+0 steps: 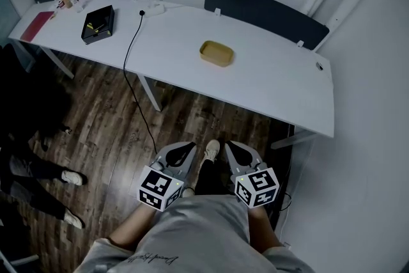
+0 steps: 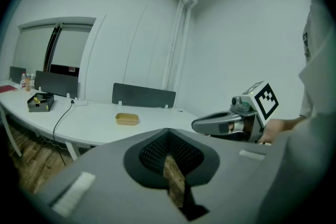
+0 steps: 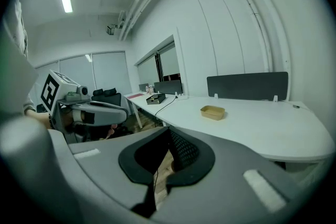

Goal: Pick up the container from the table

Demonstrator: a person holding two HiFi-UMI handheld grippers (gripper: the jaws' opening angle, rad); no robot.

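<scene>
Grippers closed, container well ahead

Left gripper (image 1: 186, 149) and right gripper (image 1: 231, 148) side by side, jaws pressed together, nothing between. Tan container (image 1: 216, 53) lies on white table (image 1: 275, 77) at 12 o'clock from both, well apart.

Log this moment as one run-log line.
stage: not yet reaching | container: on table, untouched | left gripper: shut, empty, over floor | right gripper: shut, empty, over floor

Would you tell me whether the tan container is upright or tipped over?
Upright: the container sits flat on the white table, its rim level on top.
</scene>
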